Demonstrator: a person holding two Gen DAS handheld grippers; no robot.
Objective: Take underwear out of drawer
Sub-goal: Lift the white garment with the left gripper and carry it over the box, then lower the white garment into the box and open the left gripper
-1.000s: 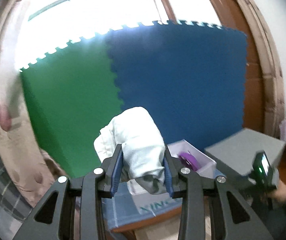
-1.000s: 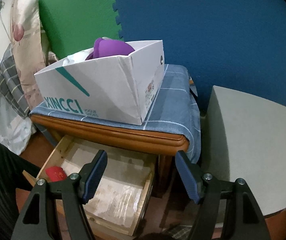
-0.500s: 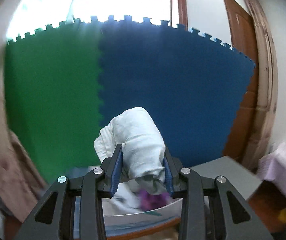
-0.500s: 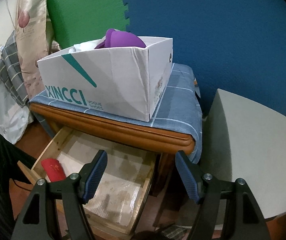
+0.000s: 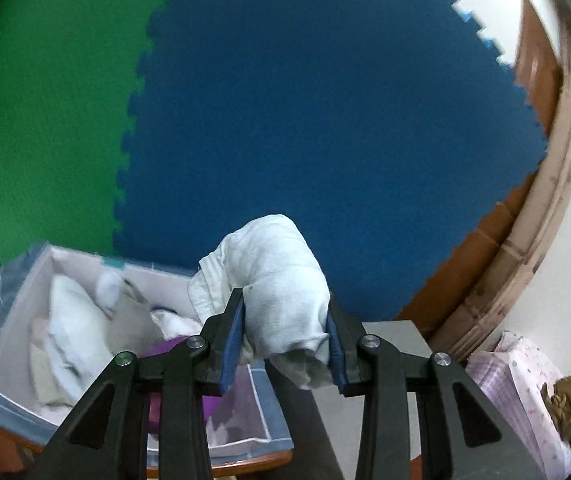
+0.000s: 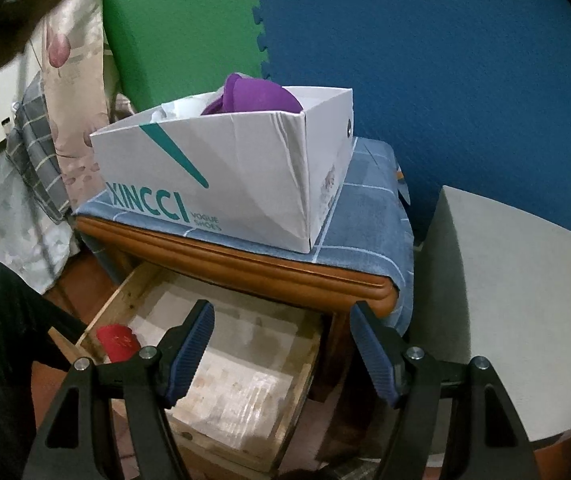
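The left hand-held gripper (image 5: 285, 334) pinches one rolled white cotton underwear (image 5: 273, 280), held in the air above the right end of the white cardboard shoebox (image 6: 221, 176). That one box fills most of the blue-checked nightstand top (image 6: 365, 216), leaving a bare strip along its right edge. The right hand-held gripper (image 6: 283, 350) stands wide and empty over the one open wooden drawer (image 6: 221, 364), whose floor is bare except for one red roll (image 6: 117, 342) in its left corner.
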